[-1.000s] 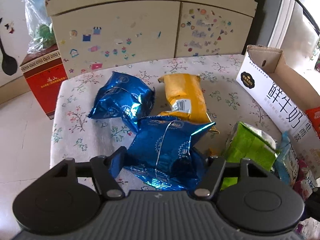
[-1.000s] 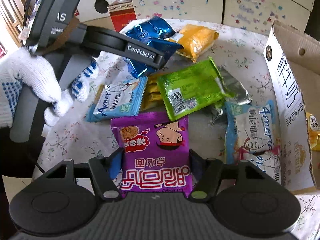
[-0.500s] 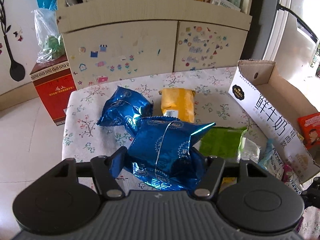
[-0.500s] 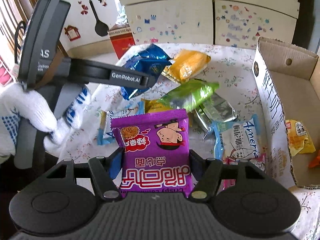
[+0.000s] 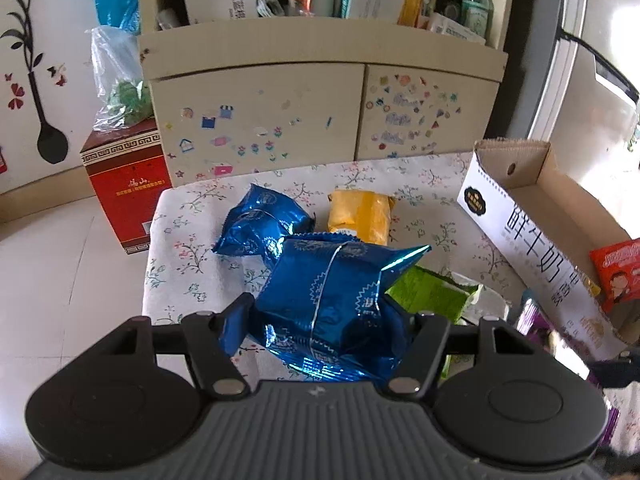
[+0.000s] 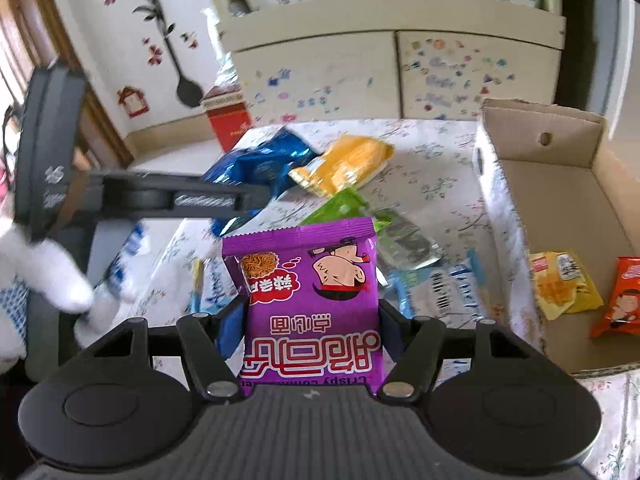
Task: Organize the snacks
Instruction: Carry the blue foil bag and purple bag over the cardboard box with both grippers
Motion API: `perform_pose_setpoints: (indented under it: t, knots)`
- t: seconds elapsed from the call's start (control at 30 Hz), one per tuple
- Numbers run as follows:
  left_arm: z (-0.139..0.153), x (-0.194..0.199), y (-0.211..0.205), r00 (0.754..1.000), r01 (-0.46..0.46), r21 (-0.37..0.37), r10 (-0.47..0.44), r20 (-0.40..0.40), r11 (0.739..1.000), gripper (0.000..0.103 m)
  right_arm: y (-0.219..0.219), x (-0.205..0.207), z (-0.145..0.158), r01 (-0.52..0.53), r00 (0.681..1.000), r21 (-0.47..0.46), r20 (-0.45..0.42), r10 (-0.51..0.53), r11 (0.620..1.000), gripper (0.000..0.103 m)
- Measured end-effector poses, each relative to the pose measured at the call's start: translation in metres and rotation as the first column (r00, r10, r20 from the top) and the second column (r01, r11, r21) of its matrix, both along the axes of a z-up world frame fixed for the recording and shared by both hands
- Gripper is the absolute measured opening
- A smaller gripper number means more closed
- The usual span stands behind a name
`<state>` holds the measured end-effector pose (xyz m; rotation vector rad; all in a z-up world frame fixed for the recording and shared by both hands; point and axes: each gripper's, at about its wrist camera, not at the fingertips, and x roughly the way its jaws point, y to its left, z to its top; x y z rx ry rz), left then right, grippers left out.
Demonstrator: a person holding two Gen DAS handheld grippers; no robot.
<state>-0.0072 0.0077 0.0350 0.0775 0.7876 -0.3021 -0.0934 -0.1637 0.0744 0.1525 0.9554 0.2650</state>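
My left gripper is shut on a shiny blue foil snack bag and holds it above the table. My right gripper is shut on a purple noodle-snack packet, held above the table beside the cardboard box. The left gripper also shows at the left of the right wrist view, blurred. On the floral tablecloth lie a second blue bag, a yellow bag and a green bag.
The open cardboard box stands at the table's right and holds a yellow packet and a red packet. Light blue packets lie next to its wall. A cabinet and a red carton stand beyond the table.
Both grippers have risen with their packets; the table and snacks look lower and farther. The right view now looks into the box.
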Motion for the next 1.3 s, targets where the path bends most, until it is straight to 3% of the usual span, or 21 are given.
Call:
perform_pose_setpoints:
  t: [0.3,0.67,1.03,1.3]
  knots:
    - [0.011,-0.008,-0.007,1.0,-0.014,-0.048,0.015,0.016,0.999,0.066,-0.033,0.002,0.021,0.136,0.987,0.042,0.081,-0.139,0.99,0.073]
    - [0.027,-0.017,-0.04,0.997,0.066,-0.11,-0.06,0.057,0.992,0.066,-0.069,-0.003,0.044,0.248,0.952,0.099,0.162,-0.262,0.964,0.073]
    - [0.037,-0.028,-0.093,0.968,0.247,-0.165,-0.236,0.084,0.955,0.066,-0.125,-0.003,0.06,0.419,0.878,0.141,0.189,-0.44,0.897,0.073]
    - [0.037,-0.027,-0.134,0.935,0.353,-0.164,-0.343,0.088,0.921,0.066,-0.155,0.0,0.056,0.551,0.807,0.153,0.153,-0.571,0.82,0.073]
